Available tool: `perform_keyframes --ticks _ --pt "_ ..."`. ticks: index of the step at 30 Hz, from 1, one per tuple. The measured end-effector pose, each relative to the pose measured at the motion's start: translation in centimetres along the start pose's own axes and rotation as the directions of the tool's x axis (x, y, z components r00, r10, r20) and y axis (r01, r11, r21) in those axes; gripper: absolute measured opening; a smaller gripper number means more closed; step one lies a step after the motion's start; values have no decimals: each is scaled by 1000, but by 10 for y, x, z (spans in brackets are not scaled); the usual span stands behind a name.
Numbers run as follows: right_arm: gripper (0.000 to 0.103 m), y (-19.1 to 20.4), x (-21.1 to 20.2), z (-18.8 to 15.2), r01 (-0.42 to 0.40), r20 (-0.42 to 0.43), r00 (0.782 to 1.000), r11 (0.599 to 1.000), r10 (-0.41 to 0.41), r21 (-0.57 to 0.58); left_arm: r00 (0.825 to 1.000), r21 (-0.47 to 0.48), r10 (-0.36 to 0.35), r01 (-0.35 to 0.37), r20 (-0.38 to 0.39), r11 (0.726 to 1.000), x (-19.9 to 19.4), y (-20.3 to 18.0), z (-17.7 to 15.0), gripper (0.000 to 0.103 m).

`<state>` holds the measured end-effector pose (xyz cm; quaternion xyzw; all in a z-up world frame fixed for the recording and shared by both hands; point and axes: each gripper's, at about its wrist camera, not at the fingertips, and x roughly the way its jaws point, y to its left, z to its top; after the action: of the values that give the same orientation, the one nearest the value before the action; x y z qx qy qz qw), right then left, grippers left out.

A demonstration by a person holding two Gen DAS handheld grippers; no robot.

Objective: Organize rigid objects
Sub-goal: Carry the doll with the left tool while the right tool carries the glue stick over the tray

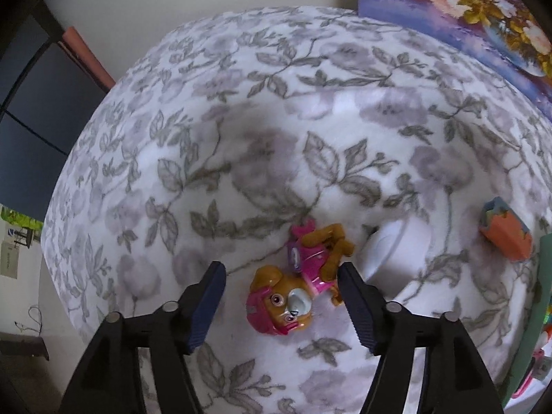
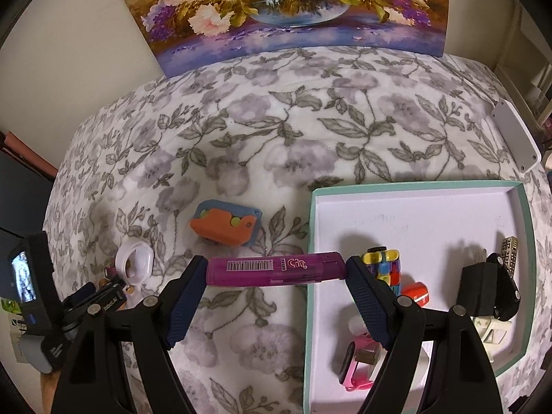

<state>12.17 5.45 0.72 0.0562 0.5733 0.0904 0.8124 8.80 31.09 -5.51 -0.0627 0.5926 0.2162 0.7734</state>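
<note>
Two matching grippers, left gripper (image 1: 281,305) and right gripper (image 2: 276,298): black angular plastic arms, round silver screws (image 1: 392,307) at the joints, and dark blue ribbed pads (image 2: 183,303) lining the inner face of each finger.

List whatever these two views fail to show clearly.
- Left wrist view: the tray is cut off by the right edge, so its contents are unreadable.
- Left wrist view: the white object is partly behind the left tool's finger; its identity is unclear.
- Right wrist view: the pink toy car is partly behind the right tool's finger.
- Right wrist view: the barcode on the purple marker is too small to read.
</note>
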Motion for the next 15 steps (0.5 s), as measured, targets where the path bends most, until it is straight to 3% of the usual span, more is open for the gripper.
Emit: perform_keyframes --ticks 5,8,11,15 --pt "82 2 1 -2 5 -6 1000 1000 -5 -4 999 -28 -26 25 -20 999 13 0 -5 72" --pt "82 1 0 -2 8 -7 1000 1000 -8 -2 998 -40 -52 51 -19 998 12 0 -5 65" --pt "82 -2 -1 -1 4 -8 1000 1000 -4 8 997 -68 -77 75 -19 995 11 4 -5 63" --pt "82 -15 -6 3 4 -1 1000 999 -4 39 995 -119 -93 98 44 988 -10 21 3 61"
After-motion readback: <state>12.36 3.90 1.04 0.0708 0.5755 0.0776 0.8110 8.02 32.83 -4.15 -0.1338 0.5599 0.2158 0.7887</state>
